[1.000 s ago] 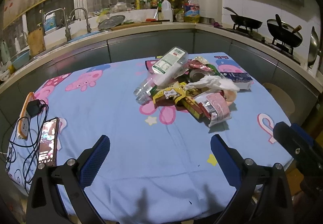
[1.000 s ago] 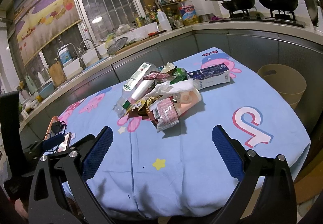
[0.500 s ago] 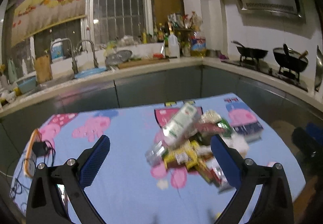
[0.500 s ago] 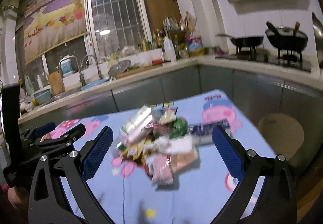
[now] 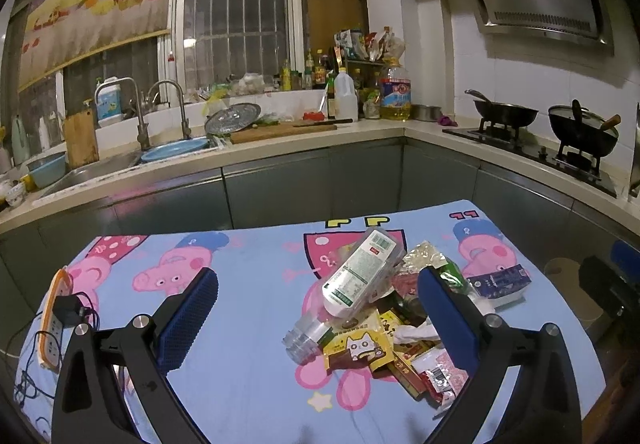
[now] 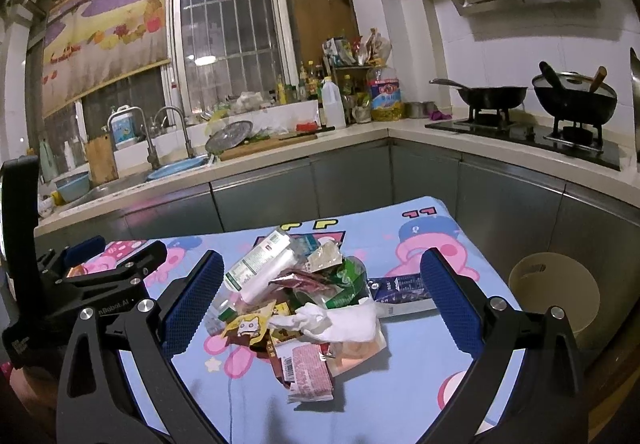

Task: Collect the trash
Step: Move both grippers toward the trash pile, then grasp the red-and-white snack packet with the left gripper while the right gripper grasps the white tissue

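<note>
A heap of trash [image 5: 384, 308] [image 6: 304, 300] lies on the table with the blue cartoon cloth [image 5: 248, 276] [image 6: 404, 372]. In it are a clear plastic bottle with a white label [image 5: 356, 280] [image 6: 260, 264], a crumpled white tissue [image 6: 340, 320], snack wrappers [image 5: 360, 348] and a dark blue carton [image 5: 500, 282] [image 6: 400, 290]. My left gripper [image 5: 320, 316] is open above the near table, left of the heap. My right gripper [image 6: 320, 304] is open, framing the heap from above. Both hold nothing. A beige waste bin [image 6: 554, 292] stands right of the table.
A power strip with a charger and cables [image 5: 56, 320] lies at the table's left edge. Behind run the counter [image 5: 280, 139], a sink with taps [image 5: 160, 115], a cutting board, bottles and a stove with pans [image 5: 540, 123]. The left gripper's body [image 6: 60, 284] shows in the right wrist view.
Both grippers have risen and tilted up, so the heap now sits lower in view and more of the kitchen shows. Both stay open and nothing was picked up.
</note>
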Available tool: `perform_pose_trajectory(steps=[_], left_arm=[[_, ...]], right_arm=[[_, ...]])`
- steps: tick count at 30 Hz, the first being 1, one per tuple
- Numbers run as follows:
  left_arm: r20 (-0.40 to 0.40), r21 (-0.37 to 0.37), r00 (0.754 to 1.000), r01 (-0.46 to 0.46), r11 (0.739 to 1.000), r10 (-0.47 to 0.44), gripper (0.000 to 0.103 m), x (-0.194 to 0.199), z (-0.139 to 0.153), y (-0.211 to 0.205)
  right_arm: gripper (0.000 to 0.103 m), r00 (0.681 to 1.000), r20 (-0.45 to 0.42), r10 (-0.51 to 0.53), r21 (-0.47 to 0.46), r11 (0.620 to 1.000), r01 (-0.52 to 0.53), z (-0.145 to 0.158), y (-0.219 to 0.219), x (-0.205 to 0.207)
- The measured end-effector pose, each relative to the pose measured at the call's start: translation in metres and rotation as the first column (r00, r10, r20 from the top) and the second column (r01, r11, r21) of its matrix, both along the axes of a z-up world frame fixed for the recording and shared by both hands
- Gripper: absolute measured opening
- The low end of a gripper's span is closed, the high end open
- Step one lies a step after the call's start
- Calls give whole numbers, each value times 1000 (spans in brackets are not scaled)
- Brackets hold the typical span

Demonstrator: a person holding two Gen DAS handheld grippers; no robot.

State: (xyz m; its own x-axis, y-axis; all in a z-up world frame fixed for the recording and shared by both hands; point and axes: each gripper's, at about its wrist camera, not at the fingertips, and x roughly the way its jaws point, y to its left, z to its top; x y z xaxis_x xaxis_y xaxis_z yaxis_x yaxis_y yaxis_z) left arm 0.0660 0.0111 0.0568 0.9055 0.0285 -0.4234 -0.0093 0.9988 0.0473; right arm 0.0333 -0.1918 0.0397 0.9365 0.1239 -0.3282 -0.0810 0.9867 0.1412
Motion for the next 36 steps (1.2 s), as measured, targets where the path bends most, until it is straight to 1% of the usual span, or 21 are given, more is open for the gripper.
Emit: perform_pose_trajectory(steps=[6, 9, 10, 11, 12, 14, 16, 18, 19, 21, 22, 24, 25, 27, 28, 30, 33, 34, 35, 36], left_arm=[[-18, -5, 1000, -4, 1000, 4, 99, 11, -7, 3], [-28, -3, 1000, 4, 1000, -4, 99, 17, -11, 3], [-31, -1, 999, 8, 1000, -8, 99, 19, -11, 4], [-31, 1, 999, 7, 1000, -7, 99, 21, -12, 7], [-31, 1, 1000, 3, 1000, -3, 99, 23, -13, 10], [-27, -17, 1000, 6, 1000, -6, 99, 24, -15, 22], [-32, -52, 999, 6, 999, -8, 99, 26, -19, 38], [-65, -64, 998, -10, 998, 5, 99, 30, -29, 54], [-86, -66, 996, -12, 998, 6, 95, 32, -34, 59], [-151, -93, 988, -6, 996, -8, 88, 35, -51, 72], [-169, -105, 986, -4, 995, -13, 87, 35, -56, 74], [-232, -159, 971, 13, 987, -51, 87, 37, -74, 77], [-250, -175, 966, 26, 984, -70, 85, 38, -79, 76], [-292, -217, 945, 81, 973, -144, 84, 39, -91, 62], [-316, -242, 926, 130, 962, -205, 83, 41, -96, 49], [-348, -266, 891, 203, 942, -290, 83, 43, -104, 25], [-359, -258, 850, 307, 916, -386, 83, 41, -110, -15], [-365, -248, 830, 350, 903, -422, 83, 40, -112, -32], [-370, -240, 818, 374, 896, -441, 83, 40, -113, -44], [-376, -222, 807, 398, 890, -455, 83, 41, -116, -56]], right_arm=[[96, 1000, -13, -3, -18, 1000, 3, -5, 4, 9], [91, 1000, -24, 3, -23, 1000, -4, -7, 6, 15], [86, 999, -34, 12, -18, 1000, -13, -9, 5, 18], [78, 999, -44, 19, -12, 1000, -20, -12, 4, 21], [74, 998, -61, 30, -2, 1000, -30, -15, 2, 24], [62, 995, -87, 41, 8, 999, -41, -23, 0, 29], [56, 990, -128, 60, 27, 998, -57, -37, -3, 32], [53, 983, -166, 76, 45, 997, -70, -52, -6, 34], [51, 979, -186, 84, 52, 996, -76, -60, -6, 34], [47, 969, -228, 98, 71, 994, -84, -76, -9, 35], [46, 963, -249, 105, 82, 993, -87, -84, -10, 35], [45, 950, -288, 117, 96, 991, -93, -101, -11, 35], [44, 939, -320, 126, 102, 990, -98, -112, -12, 35], [41, 928, -352, 121, 100, 991, -92, -126, -13, 36], [40, 924, -368, 102, 94, 993, -72, -133, -17, 38], [38, 921, -383, 67, 97, 995, -32, -139, -28, 42], [33, 919, -392, 50, 113, 994, -6, -143, -42, 45], [33, 920, -389, 38, 108, 994, 5, -141, -47, 45], [33, 922, -386, 31, 111, 994, 14, -140, -52, 46], [33, 923, -384, 33, 141, 990, 23, -139, -61, 48]])
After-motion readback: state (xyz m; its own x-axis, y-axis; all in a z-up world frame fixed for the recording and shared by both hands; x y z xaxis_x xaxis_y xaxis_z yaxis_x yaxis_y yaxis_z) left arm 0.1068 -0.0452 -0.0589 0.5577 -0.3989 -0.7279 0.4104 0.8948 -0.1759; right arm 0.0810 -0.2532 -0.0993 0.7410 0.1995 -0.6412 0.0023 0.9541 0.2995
